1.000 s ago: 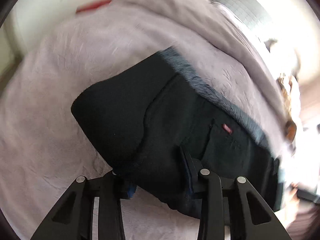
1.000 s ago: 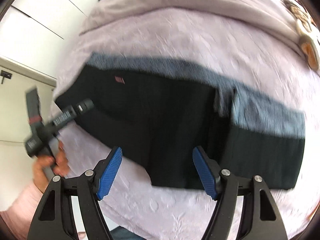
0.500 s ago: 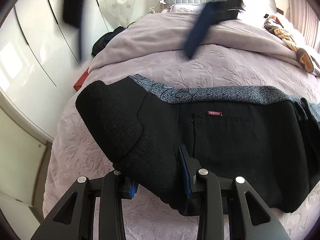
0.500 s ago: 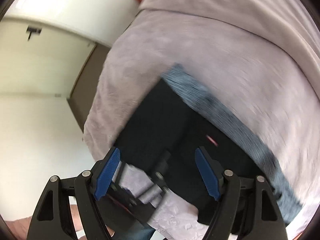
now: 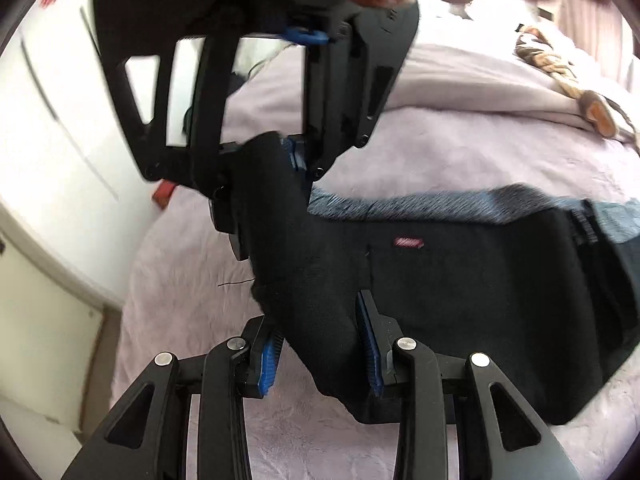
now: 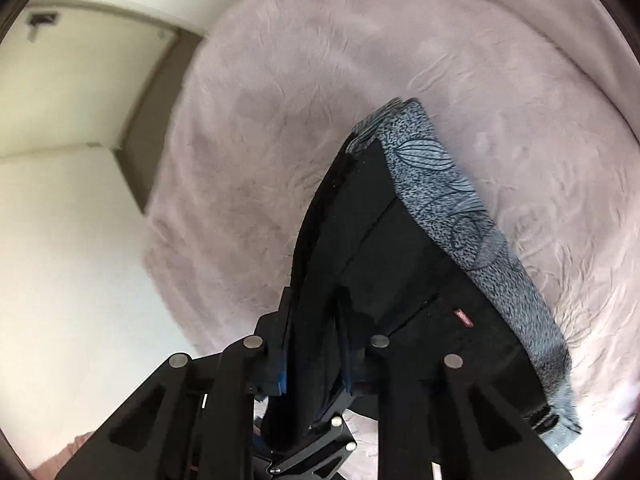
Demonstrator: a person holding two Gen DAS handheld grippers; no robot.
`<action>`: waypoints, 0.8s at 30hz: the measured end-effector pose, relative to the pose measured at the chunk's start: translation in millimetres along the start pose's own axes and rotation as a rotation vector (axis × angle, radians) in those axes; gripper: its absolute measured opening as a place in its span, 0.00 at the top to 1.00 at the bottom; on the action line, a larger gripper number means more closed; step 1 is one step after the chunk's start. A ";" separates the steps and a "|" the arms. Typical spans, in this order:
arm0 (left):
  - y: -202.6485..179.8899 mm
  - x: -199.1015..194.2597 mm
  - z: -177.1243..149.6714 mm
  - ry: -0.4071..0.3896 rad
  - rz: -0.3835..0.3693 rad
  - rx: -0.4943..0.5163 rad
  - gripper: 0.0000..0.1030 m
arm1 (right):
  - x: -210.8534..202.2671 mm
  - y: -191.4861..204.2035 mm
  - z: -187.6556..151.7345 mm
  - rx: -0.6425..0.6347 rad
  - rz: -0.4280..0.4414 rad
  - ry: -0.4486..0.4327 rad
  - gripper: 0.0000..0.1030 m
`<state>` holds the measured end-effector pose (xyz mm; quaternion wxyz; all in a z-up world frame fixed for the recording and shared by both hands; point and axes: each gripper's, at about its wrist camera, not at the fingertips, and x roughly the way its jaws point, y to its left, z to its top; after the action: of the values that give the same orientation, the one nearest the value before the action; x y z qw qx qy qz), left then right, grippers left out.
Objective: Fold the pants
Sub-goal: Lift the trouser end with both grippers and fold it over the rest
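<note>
Two hand-held grippers now hold one end of the black pants point(image 5: 460, 304) on a bed spread with a lilac blanket point(image 5: 460, 152). Half a second ago the right hand-held gripper point(image 5: 260, 168) was open above the garment and the end lay flat; it has since come down and clenched on the upper corner of that end, pulling the cloth up into a ridge. Its own camera shows fabric bunched between its jaws point(image 6: 312, 364) and the pants hanging away from it, the grey patterned lining point(image 6: 460, 208) turned to the light. The left hand-held gripper point(image 5: 316, 344) sits at the lower corner of the same end as it did before, dark cloth filling the space between its blue pads point(image 5: 270, 358); it appears to be grasping the fabric, though the jaws stand fairly wide. The rest of the pants remains flat on the blanket, small red label point(image 5: 407, 242) facing up. A white wardrobe point(image 5: 48, 92) stands beside the bed. With both corners secured, the end looks ready to be lifted and carried across the garment for the next fold; an uneven pull could skew the edges
</note>
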<state>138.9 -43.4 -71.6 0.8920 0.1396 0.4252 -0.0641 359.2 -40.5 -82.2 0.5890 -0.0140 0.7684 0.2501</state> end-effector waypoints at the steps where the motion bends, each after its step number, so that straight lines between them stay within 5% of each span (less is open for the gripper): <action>1: -3.1 -7.0 4.0 -0.013 -0.008 0.007 0.65 | -10.6 -6.2 -8.8 0.002 0.032 -0.024 0.80; 7: -45.9 -64.5 42.0 -0.108 -0.071 0.079 0.65 | -80.6 -60.5 -87.3 0.102 0.271 -0.238 0.80; 13: -112.0 -111.6 68.7 -0.173 -0.183 0.200 0.65 | -134.9 -125.2 -185.2 0.195 0.418 -0.443 0.80; 24: -289.3 -152.0 63.9 -0.219 -0.308 0.543 0.65 | -130.8 -260.8 -384.3 0.417 0.597 -0.759 0.80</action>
<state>23.0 -339.0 28.5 0.8424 0.2987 0.3102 -0.3239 136.5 -458.4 10.8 0.7193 0.4145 0.5048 0.2364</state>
